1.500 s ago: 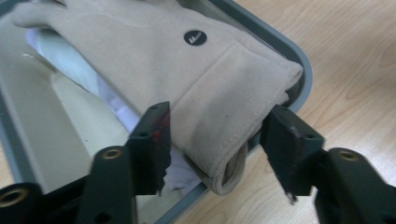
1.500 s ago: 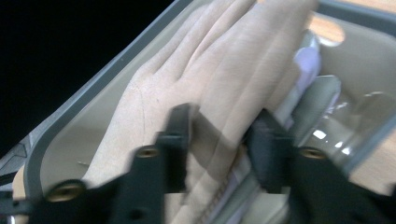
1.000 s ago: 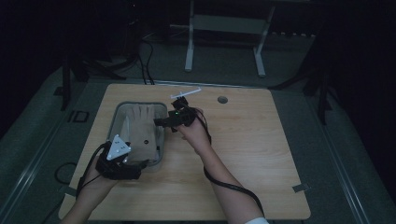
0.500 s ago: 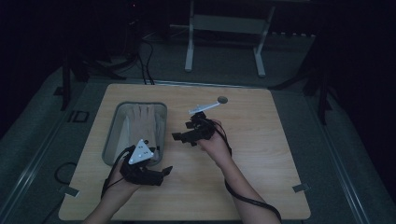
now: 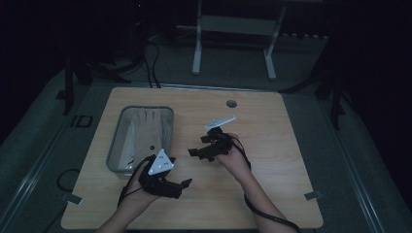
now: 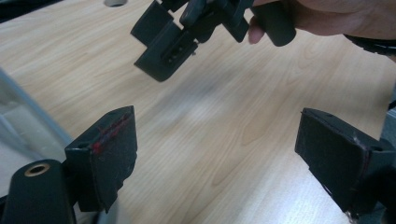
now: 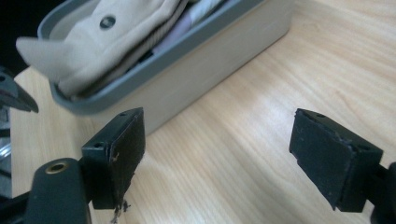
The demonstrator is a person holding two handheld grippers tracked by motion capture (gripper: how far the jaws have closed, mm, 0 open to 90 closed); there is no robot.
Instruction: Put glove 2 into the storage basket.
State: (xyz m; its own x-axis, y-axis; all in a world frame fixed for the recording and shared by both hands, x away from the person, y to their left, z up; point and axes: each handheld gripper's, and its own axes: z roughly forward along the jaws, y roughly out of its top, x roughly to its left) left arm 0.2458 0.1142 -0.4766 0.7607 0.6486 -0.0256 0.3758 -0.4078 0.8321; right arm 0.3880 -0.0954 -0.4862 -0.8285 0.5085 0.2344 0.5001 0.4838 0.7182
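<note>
Seen from the high view, a grey tray [image 5: 116, 145] of beige cloth [image 5: 145, 127] sits at the wooden table's [image 5: 272, 126] left; "ID" marks the floor beside it. The left gripper [image 5: 171, 185] hovers just off the tray's near corner, the right gripper [image 5: 198, 151] to its right. Left gripper view: jaws wide apart, empty, over bare wood. Right gripper view: jaws wide, empty, with the tray [image 7: 196, 46] just beyond and the cloth [image 7: 93, 42] spilling over its rim.

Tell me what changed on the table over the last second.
Both claws pulled back from the bin toward the person: the left claw off its near corner, the right claw off its far right edge. Both are open and empty. Bin and folded cloth stayed put.
</note>
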